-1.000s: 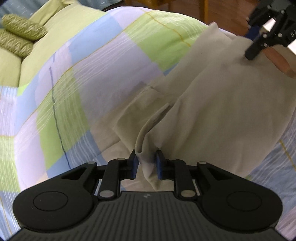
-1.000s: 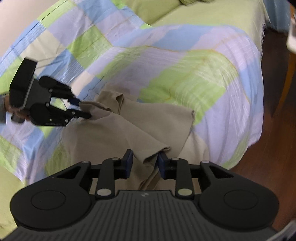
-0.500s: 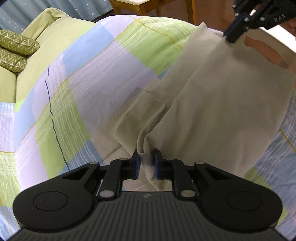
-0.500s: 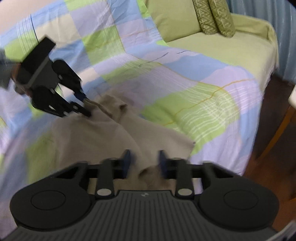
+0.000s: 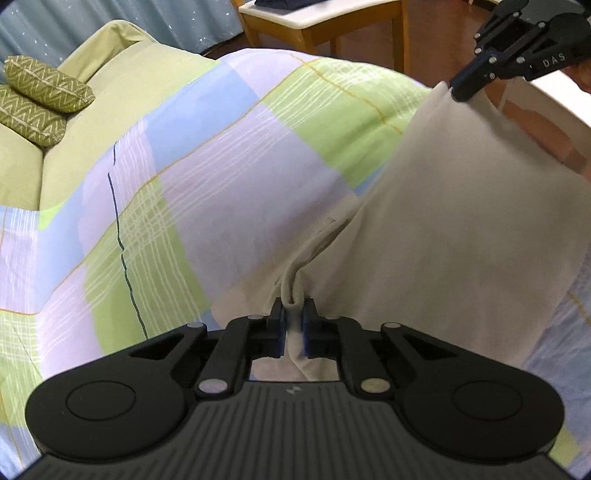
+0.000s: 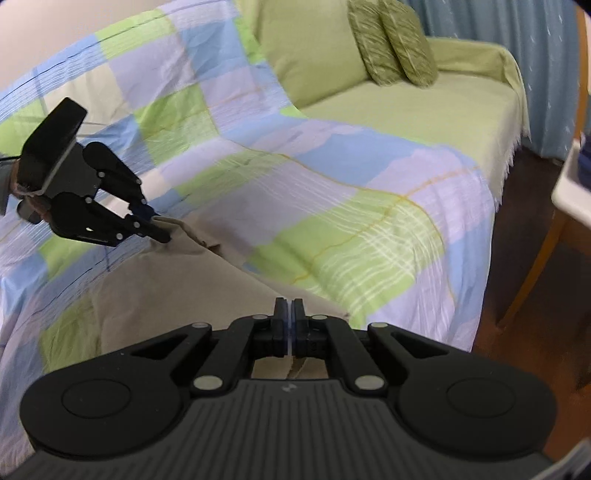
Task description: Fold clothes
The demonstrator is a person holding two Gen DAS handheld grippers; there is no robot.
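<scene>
The left gripper (image 5: 291,325) has its blue pads pressed in on a bunched fold of the beige garment (image 5: 443,251), the cloth squeezed into a narrow pleat between the jaws and hanging out below them. Across the garment, at its far upper corner, the right gripper (image 5: 461,90) pinches another edge, and the fabric stretches in a broad sheet between the two tools, raised above the checked bedspread (image 5: 207,177) of green, lilac and blue squares. From the right wrist view, that right gripper (image 6: 288,317) shows its jaws drawn almost fully together, only a thin sliver of light between them; the picture is smeared here, so the cloth in the jaws is hard to make out, though beige fabric shows just under them. The garment (image 6: 177,288) runs from there to the left gripper (image 6: 159,229), which clamps its other corner above the bedspread (image 6: 332,206). Beyond the garment, two patterned green cushions (image 6: 395,44) rest on a plain green cover (image 6: 424,122). Past the bedspread's far edge stands a wooden table (image 5: 321,18).
</scene>
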